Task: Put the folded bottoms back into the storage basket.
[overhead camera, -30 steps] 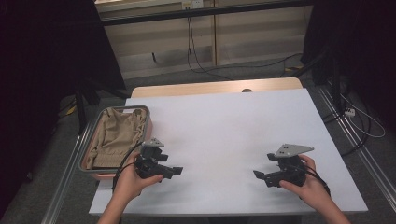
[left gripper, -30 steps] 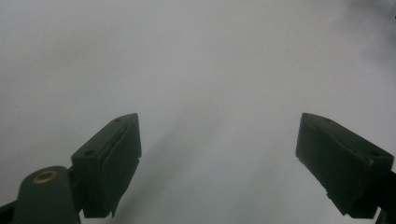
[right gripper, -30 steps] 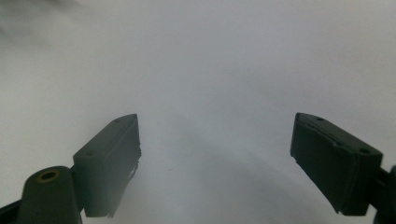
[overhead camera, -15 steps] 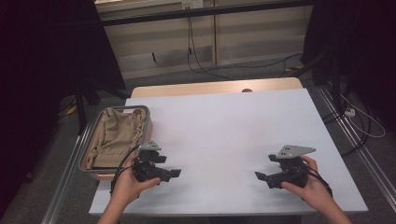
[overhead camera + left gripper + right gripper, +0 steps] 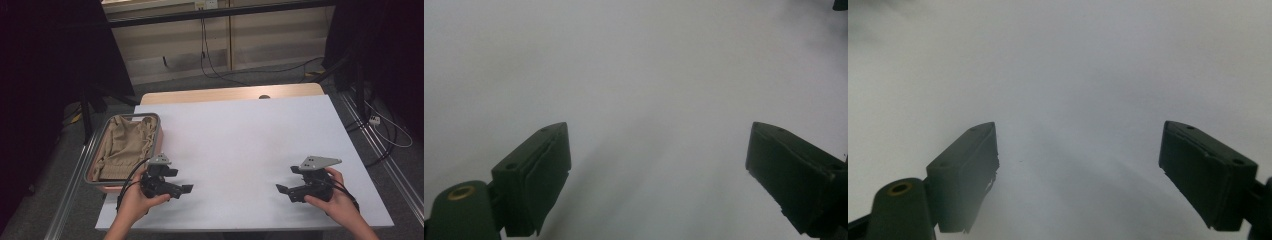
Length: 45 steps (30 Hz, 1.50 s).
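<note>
A tan folded cloth point(image 5: 122, 145) lies in a grey-rimmed tray point(image 5: 157, 131) at the table's left edge. My left gripper point(image 5: 186, 189) rests low on the white table point(image 5: 250, 135) just right of the tray's near corner, pointing right. In the left gripper view its jaws stand wide apart point(image 5: 659, 165) with only bare table between them. My right gripper point(image 5: 281, 190) sits near the front right of the table, pointing left. The right gripper view has its jaws equally wide point(image 5: 1079, 165) over bare table, nothing held.
The table's front edge runs just below both hands. A wooden strip point(image 5: 230, 95) borders the far side of the table. Cables point(image 5: 220, 65) lie on the floor beyond, and metal rails point(image 5: 380, 150) run along the right side.
The left hand has drawn slightly toward the table's front edge. The right hand has stayed put, and both pairs of jaws look unchanged.
</note>
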Motion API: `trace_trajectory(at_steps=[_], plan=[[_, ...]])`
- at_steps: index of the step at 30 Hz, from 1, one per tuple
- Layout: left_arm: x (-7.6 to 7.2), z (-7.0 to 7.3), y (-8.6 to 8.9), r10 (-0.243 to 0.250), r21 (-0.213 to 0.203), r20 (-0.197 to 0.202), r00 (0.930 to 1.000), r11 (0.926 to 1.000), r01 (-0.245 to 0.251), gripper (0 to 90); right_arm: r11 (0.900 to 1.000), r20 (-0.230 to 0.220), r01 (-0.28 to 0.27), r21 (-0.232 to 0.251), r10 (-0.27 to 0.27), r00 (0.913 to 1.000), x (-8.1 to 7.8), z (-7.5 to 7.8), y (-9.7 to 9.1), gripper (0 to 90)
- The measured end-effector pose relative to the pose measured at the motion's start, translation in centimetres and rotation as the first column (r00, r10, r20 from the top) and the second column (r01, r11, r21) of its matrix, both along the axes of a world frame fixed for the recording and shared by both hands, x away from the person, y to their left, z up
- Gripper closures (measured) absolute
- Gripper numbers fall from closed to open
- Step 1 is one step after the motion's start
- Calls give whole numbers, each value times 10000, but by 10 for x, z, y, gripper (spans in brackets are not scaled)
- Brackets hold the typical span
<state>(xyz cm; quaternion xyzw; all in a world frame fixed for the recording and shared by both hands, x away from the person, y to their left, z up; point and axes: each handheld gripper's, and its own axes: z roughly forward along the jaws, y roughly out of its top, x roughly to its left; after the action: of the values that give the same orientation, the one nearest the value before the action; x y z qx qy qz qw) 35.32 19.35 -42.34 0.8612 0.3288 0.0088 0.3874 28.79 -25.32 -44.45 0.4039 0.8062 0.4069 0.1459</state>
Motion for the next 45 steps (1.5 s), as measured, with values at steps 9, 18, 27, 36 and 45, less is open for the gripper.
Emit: trace_trajectory(at_steps=[9, 18, 27, 36, 45], plan=[[-3, -7, 3, -186, 119, 2, 9998, 9998, 186, 95, 9999, -29, 85, -56, -86, 10000, -3, -1, -6, 155], [-5, -8, 5, -272, 60, 128, 9995, 9996, 271, 87, 9998, -51, 207, -84, -207, 9998, -7, -3, -13, 154], [-8, -12, 11, -341, 151, 145, 9993, 9993, 339, 83, 9999, -31, 143, -66, -143, 9999, -7, -2, -12, 155], [-12, -10, 15, -409, 15, 232, 9989, 9992, 408, 85, 9998, -28, 111, -143, -111, 9999, -7, -3, -13, 155], [-12, -10, 16, -462, -60, 294, 9985, 9989, 464, 82, 9998, 53, 145, -114, -145, 9999, -7, -2, -15, 155]])
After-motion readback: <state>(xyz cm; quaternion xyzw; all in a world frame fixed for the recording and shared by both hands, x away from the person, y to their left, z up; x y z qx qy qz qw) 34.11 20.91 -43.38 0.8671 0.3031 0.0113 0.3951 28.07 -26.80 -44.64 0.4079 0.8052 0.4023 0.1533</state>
